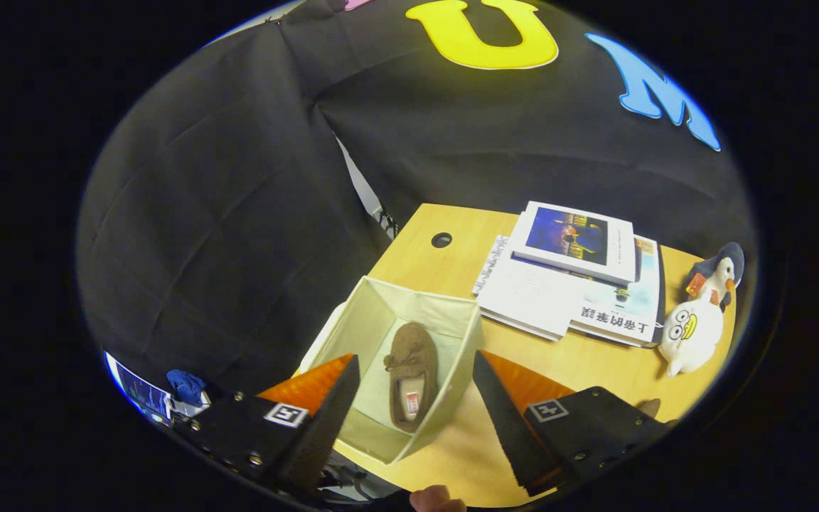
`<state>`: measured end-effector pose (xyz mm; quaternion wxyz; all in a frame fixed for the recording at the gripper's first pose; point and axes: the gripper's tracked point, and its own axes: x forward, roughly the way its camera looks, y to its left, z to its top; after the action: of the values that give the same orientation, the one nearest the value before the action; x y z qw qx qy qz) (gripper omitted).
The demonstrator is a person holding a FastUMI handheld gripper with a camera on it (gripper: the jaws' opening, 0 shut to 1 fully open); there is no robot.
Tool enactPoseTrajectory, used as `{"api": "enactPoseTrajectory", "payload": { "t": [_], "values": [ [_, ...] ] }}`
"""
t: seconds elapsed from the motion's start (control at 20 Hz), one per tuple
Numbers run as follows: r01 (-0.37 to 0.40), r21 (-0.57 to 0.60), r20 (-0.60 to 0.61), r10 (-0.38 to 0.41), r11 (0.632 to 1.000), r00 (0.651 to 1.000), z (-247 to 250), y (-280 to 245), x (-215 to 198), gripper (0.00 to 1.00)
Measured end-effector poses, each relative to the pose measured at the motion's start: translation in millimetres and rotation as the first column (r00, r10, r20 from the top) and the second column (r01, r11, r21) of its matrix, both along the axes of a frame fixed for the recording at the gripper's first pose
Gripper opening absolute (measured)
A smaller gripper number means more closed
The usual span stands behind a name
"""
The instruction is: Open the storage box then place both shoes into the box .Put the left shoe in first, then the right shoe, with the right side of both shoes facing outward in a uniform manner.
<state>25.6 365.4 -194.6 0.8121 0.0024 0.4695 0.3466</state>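
The gripper (409,398) hung with fingers apart and empty over the open storage box (452,323) at lower centre, one brown moccasin (409,363) inside. The second shoe risked landing reversed, or catching the fabric wall.

The gripper (409,398) has two flat, tapering fingers (324,419) with a finely ribbed surface. Each sits on a black block (594,427) with small screws and a square black-and-white marker (548,409) on top. A fingertip (434,500) of the person shows beneath.
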Motion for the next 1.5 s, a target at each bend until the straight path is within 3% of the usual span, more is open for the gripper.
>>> {"api": "enactPoseTrajectory", "payload": {
  "t": [0.5, 0.95, 1.5],
  "values": [
    [0.114, -0.006, 0.098, -0.113, 0.994, 0.989, 7, -118, 10, 0.98],
    [0.258, -0.046, 0.069, -0.255, 0.965, 0.965, -23, -219, 4, 0.98],
    [0.358, -0.168, 0.030, -0.358, 0.918, 0.933, -78, -330, -23, 0.98]
  ]
}}
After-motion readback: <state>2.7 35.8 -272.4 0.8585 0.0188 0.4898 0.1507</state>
